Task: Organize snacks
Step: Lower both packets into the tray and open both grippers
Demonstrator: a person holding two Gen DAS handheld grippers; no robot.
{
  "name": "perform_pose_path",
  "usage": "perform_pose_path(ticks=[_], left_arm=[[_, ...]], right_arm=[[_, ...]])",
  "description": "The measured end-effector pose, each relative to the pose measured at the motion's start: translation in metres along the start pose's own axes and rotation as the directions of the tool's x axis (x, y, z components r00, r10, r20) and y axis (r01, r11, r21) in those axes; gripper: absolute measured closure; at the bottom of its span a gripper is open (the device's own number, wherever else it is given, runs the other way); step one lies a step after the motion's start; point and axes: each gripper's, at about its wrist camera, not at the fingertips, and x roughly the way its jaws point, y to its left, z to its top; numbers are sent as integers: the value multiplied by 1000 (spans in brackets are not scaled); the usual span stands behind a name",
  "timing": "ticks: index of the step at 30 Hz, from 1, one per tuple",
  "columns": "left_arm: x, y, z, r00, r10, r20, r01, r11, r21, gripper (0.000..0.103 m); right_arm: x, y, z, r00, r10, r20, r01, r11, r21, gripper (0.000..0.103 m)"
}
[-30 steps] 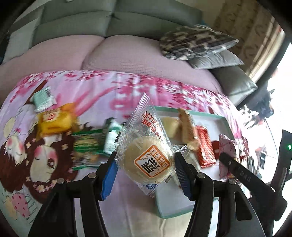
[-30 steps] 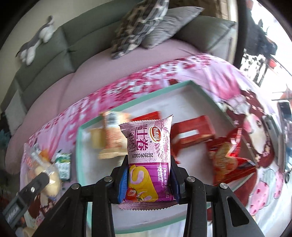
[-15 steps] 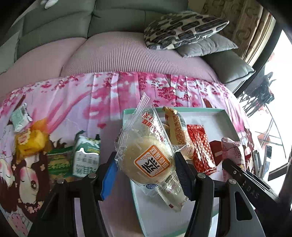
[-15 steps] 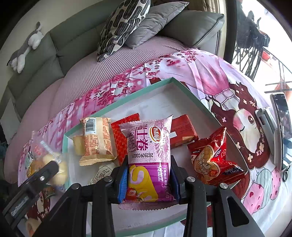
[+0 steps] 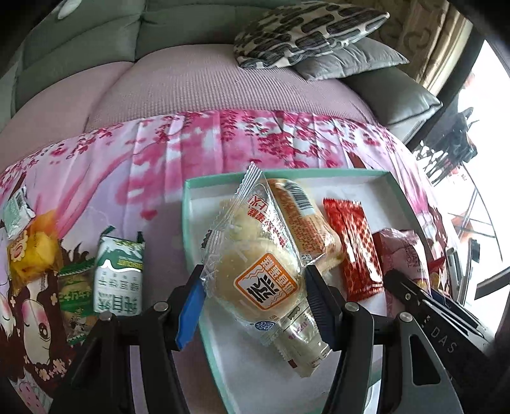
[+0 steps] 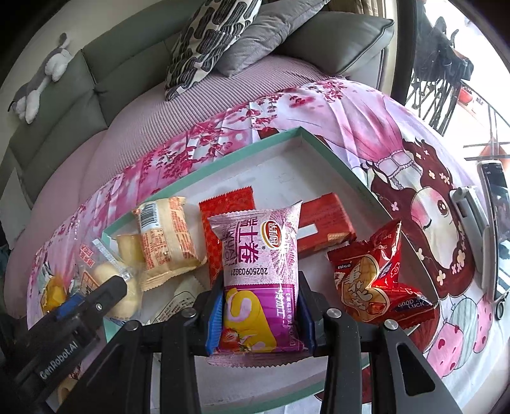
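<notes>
My left gripper [image 5: 255,296] is shut on a clear-wrapped round pastry [image 5: 255,280], held above the left part of the teal-rimmed white tray [image 5: 322,173]. My right gripper [image 6: 259,315] is shut on a pink-purple swiss roll packet [image 6: 258,254], held above the tray's [image 6: 306,133] front middle. In the tray lie an orange bread packet [image 6: 165,232], a red wafer packet [image 6: 229,203], a red biscuit pack [image 6: 325,219], a red crinkled snack bag [image 6: 369,280] and a clear packet [image 5: 302,344].
On the pink cartoon cloth left of the tray lie a milk carton [image 5: 119,274], a green packet [image 5: 76,296], a yellow packet [image 5: 33,254] and a small green-white packet [image 5: 16,210]. A phone on a stand [image 6: 494,223] is at the right. A sofa with cushions [image 5: 306,28] lies behind.
Both grippers have moved in over the tray with their snacks still held. The left one has shifted right, so the loose snacks on the cloth now sit further left.
</notes>
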Motion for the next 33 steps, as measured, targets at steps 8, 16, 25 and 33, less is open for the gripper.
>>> perform_pose_path(ticks=[8,16,25,33], left_arm=[[7,-4,-3,999,-21,-26,21,1000,4,40],[9,10,-4,998,-25,-54,21,998,-58,36],[-15,7,-3,999,37,-18,-38,999,-21,30],[-37,29,-5,996,82,22,-79,992,-94,27]], right_arm=[[3,1,-1,1000,-14,-11,14,1000,-12,60],[3,5,-2,1000,-20,-13,19,999,-46,58],[-5,5,-2,1000,-14,22,16,998,-57,48],[-9,9,-2,999,-9,34,12,998,-69,47]])
